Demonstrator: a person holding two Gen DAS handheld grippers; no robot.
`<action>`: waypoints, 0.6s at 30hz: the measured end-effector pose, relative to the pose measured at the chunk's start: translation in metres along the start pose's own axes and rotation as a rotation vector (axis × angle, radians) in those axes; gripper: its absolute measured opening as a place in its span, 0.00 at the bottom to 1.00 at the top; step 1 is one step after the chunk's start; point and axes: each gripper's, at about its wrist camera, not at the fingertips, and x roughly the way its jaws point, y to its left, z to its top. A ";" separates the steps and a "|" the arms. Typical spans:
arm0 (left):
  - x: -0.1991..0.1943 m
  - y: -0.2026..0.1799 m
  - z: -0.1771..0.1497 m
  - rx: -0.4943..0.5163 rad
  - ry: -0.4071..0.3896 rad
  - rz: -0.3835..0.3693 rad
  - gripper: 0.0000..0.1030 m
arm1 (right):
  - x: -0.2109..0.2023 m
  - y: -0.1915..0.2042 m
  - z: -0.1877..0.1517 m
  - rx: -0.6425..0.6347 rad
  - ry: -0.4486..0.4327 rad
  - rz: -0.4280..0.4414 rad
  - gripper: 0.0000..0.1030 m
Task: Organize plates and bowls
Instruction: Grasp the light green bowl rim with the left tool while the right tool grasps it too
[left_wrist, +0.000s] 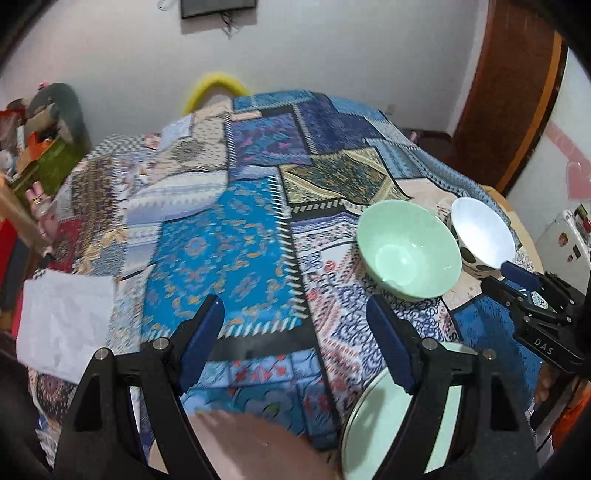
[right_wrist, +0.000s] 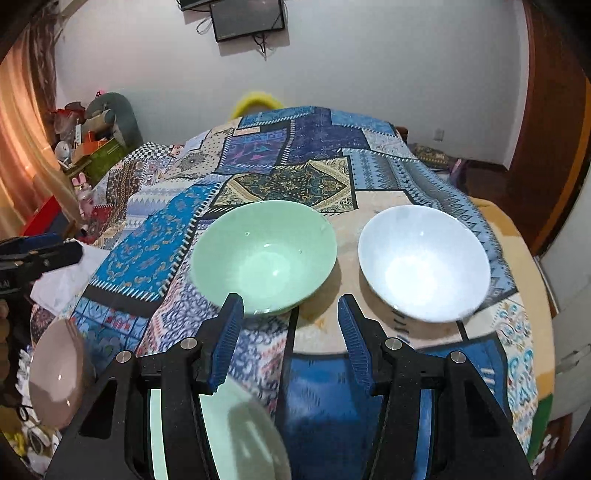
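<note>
Green bowl (right_wrist: 264, 256): smooth, glossy, round, upright on the counter (right_wrist: 384, 206), which is draped in a patchwork-print cloth (right_wrist: 155, 254) of blue, cream and gold panels.

White bowl (right_wrist: 423, 262): glossy, round, spotted outside in black in the left wrist view, upright just beside the green bowl, near the counter's right edge.

Green plate (right_wrist: 221, 424): flat, glossy, at the counter's near edge under the left finger of the right tool (right_wrist: 291, 332).

Pink bowl (right_wrist: 55, 373): smooth, tilted, at the near left; blurred.

Right tool: ribbed blue pads apart, empty, just short of both upright bowls, pointing between them.

Left tool (left_wrist: 295, 339): pads apart, empty, over bare cloth; green bowl beyond its right finger. Cloth towards the far edge carries nothing.
</note>
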 end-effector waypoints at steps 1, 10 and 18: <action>0.009 -0.003 0.004 0.004 0.015 -0.011 0.77 | 0.004 -0.002 0.002 0.003 0.007 0.003 0.48; 0.076 -0.027 0.026 0.057 0.112 -0.067 0.77 | 0.036 -0.016 0.008 0.082 0.067 0.083 0.48; 0.110 -0.043 0.033 0.111 0.151 -0.067 0.72 | 0.053 -0.021 0.007 0.122 0.078 0.075 0.42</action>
